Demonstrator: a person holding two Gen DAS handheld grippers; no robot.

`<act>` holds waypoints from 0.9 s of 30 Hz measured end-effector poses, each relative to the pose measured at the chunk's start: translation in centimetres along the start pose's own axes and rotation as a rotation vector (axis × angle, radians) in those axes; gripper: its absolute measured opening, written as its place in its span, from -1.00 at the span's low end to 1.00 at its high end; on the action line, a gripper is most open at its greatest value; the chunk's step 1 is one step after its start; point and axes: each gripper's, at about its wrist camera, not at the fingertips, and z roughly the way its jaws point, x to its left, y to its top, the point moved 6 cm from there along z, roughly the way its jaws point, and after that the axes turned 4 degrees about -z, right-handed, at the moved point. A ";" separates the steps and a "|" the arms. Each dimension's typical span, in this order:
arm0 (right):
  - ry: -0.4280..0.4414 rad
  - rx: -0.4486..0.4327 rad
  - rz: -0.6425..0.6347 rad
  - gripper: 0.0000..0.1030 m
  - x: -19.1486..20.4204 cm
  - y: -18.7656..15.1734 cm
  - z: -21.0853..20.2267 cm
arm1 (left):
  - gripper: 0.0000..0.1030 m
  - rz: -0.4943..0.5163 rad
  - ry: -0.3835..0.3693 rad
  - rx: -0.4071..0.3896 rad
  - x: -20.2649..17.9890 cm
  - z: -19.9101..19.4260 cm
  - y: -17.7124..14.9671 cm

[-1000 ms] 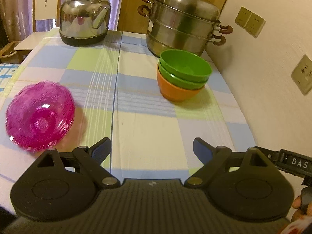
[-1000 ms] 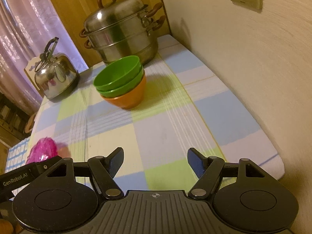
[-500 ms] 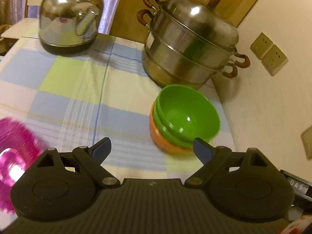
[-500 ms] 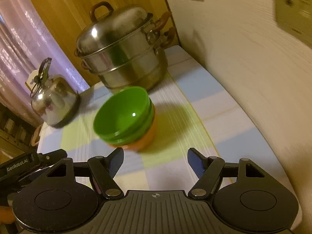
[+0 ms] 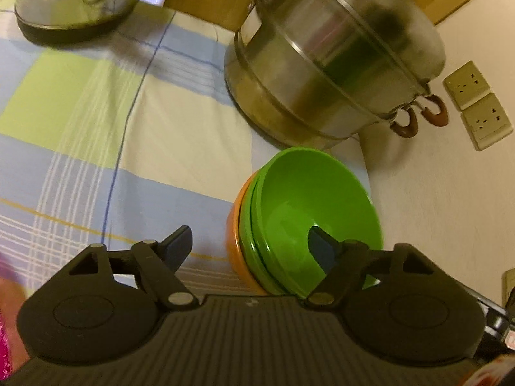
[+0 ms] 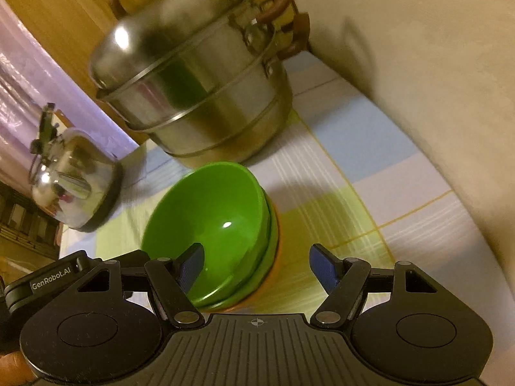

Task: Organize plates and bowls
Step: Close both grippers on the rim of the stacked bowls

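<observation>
Left gripper (image 5: pixel 249 244): its jaws were held wide apart and nothing was clamped; the right-hand fingertip was seen over the inside of the top green bowl, the left-hand one over the cloth just beside the stack
Right gripper (image 6: pixel 257 262): its jaws were likewise spread wide with nothing gripped; the left-hand fingertip was seen over the inside of the top bowl, the right-hand one over the cloth beside the stack
Contact: whether any fingertip touched a bowl could not be told
Bowl stack: a green bowl (image 5: pixel 312 212) was nested in a second green bowl (image 5: pixel 249 241), and both were seated in an orange bowl (image 5: pixel 235 244); the stack was found just ahead of both grippers, its rims straddled by each pair of fingers
Steamer pot (image 5: pixel 334 61): a tiered steel pot with brown handles was set just beyond the stack, close to the wall
Kettle (image 6: pixel 74 180): a steel kettle was placed well beyond and to the left of the grippers
Tablecloth (image 5: pixel 80 122): a checked cloth of blue, green and cream was spread under everything
Wall sockets (image 5: pixel 476 104): two were seen to the right of the pot
Pink object (image 5: pixel 4 337): a blurred sliver was caught at the left edge, beside the left gripper
</observation>
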 end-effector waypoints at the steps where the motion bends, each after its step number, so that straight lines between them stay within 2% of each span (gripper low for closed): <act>1: -0.002 0.008 0.005 0.40 -0.2 0.1 0.6 | 0.41 -0.010 -0.008 0.011 0.2 0.6 0.1; 6: -0.002 0.032 0.044 0.40 -0.9 0.4 2.8 | 0.27 -0.054 -0.050 0.044 0.9 2.3 0.3; 7: -0.001 0.037 0.047 0.40 -1.0 0.4 3.1 | 0.18 -0.056 -0.056 0.051 1.0 2.6 0.3; 11: 0.000 0.059 0.043 0.39 -1.0 0.3 4.4 | -0.11 -0.042 -0.060 0.062 0.7 3.4 0.4; 16: -0.012 0.079 0.038 0.38 -1.2 0.3 5.6 | -0.25 -0.010 -0.044 0.067 0.3 3.9 0.5; 20: -0.010 0.109 0.036 0.09 -1.0 0.2 6.3 | -0.27 0.005 -0.034 0.070 0.2 4.2 0.7; 27: -0.010 0.146 0.069 -0.17 -1.1 -0.2 7.3 | -0.37 0.033 -0.012 0.074 0.0 4.3 0.7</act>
